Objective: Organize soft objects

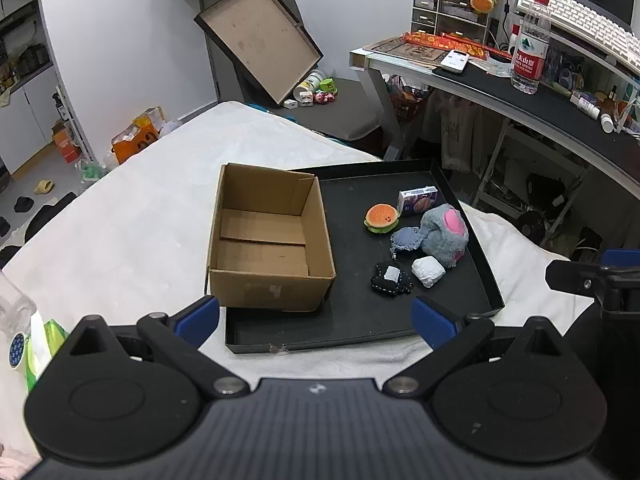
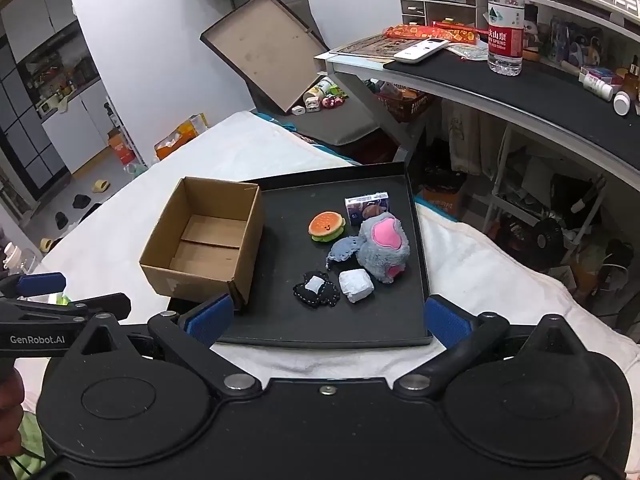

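A black tray (image 1: 360,328) (image 2: 280,320) lies on a white blanket. On its left stands an empty cardboard box (image 1: 270,240) (image 2: 206,244). To the right lie a burger toy (image 1: 382,219) (image 2: 327,226), a grey and pink plush (image 1: 446,232) (image 2: 384,246), a black stitched pad (image 1: 392,278) (image 2: 316,288), a white wrapped lump (image 1: 428,271) (image 2: 356,285) and a small purple carton (image 1: 417,200) (image 2: 366,206). My left gripper (image 1: 316,322) hangs open over the tray's near edge. My right gripper (image 2: 328,318) is open too, nothing between its fingers.
A desk (image 1: 500,88) (image 2: 500,80) with a water bottle (image 1: 530,46) (image 2: 505,24), remote and keyboard stands at the right. A box lid (image 1: 260,38) (image 2: 260,50) leans on the far wall. Clutter covers the floor at left.
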`<state>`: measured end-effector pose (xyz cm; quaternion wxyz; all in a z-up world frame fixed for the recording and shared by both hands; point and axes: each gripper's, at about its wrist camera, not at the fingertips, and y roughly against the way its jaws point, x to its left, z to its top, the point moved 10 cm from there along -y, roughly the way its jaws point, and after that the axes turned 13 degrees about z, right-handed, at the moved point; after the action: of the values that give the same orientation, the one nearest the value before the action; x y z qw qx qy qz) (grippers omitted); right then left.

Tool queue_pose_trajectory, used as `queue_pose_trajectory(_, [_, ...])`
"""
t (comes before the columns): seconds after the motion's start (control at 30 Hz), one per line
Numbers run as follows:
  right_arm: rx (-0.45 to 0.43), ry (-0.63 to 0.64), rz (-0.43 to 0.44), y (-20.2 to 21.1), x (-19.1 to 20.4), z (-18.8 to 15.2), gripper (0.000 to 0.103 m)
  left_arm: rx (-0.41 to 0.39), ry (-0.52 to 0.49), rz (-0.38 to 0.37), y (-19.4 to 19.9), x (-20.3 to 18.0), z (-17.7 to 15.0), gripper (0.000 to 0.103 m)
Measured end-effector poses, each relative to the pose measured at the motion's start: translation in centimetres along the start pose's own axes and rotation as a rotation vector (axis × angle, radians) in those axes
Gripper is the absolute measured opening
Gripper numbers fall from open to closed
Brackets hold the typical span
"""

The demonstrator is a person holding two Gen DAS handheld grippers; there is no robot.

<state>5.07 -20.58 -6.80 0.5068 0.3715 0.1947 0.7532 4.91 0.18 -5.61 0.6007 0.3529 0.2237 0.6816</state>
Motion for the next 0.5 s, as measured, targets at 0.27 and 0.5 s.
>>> queue_pose_trajectory(0.27, [-0.013,0.012,-0.009,0.7,0.5,-0.2,0.103,-0.011,0.006,-0.008,1.0,0.2,-0.1,0.101])
queue_pose_trajectory(0.5, [-0.023,0.014,-0.016,1.4,0.7,-0.2,0.103,-0.022,0.01,-0.009,1.9,0.5,-0.1,0.101])
